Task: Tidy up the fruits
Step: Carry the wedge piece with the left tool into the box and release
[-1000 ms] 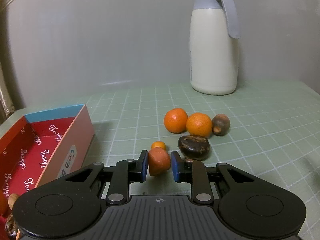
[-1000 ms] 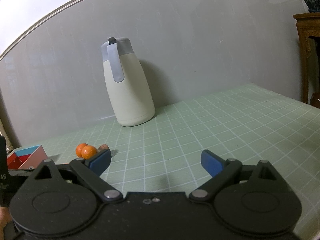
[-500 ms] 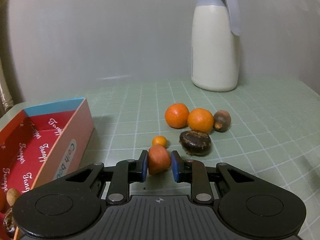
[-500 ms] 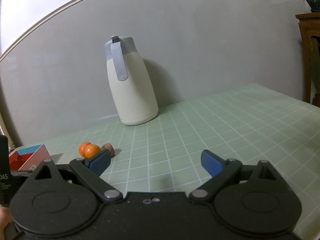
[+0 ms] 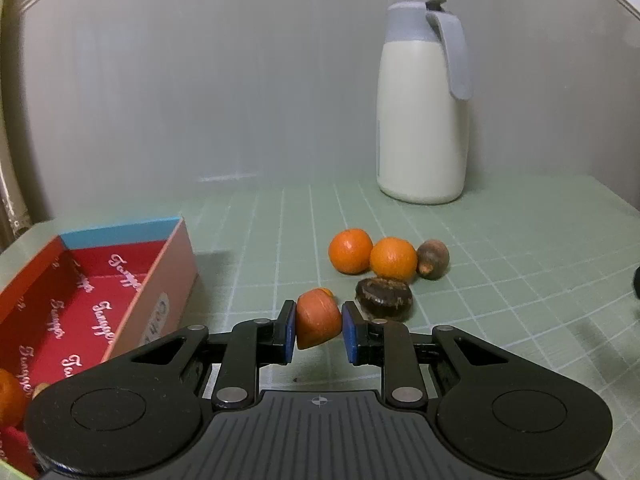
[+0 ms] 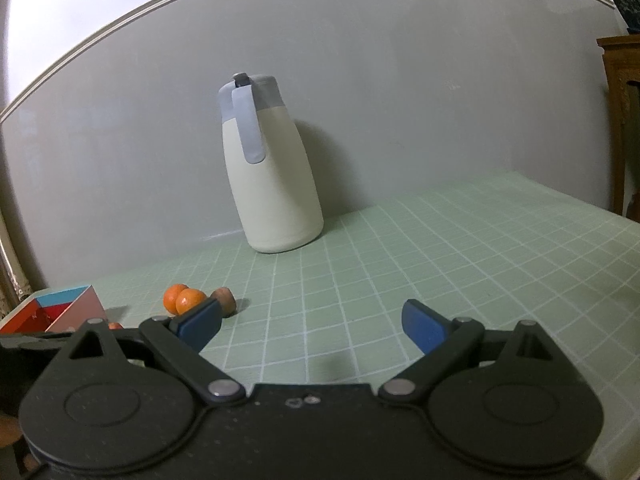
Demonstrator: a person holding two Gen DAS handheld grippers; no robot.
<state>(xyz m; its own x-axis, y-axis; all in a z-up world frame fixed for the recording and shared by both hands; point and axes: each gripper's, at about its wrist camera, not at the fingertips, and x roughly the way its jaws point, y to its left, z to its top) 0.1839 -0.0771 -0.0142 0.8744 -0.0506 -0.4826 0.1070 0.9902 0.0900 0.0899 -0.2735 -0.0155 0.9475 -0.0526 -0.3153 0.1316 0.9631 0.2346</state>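
My left gripper [image 5: 318,330] is shut on a reddish-orange fruit [image 5: 316,318] and holds it above the green mat. Behind it a small orange fruit [image 5: 326,291] peeks out. Two oranges [image 5: 350,250] [image 5: 393,259], a brown round fruit [image 5: 433,259] and a dark brown fruit [image 5: 384,298] lie together on the mat. The red box [image 5: 100,300] stands at the left, with an orange [image 5: 10,402] inside it. My right gripper [image 6: 310,322] is open and empty over the mat. The oranges [image 6: 182,300] and brown fruit [image 6: 225,298] show beyond its left finger.
A white jug with a grey lid and handle [image 5: 424,112] stands at the back near the wall; it also shows in the right wrist view [image 6: 272,168]. A wooden cabinet [image 6: 622,120] stands at the far right, past the mat's edge.
My left gripper has lifted with the reddish-orange fruit, so the fruits on the mat sit lower and farther. The right gripper has swung slightly left, still open.
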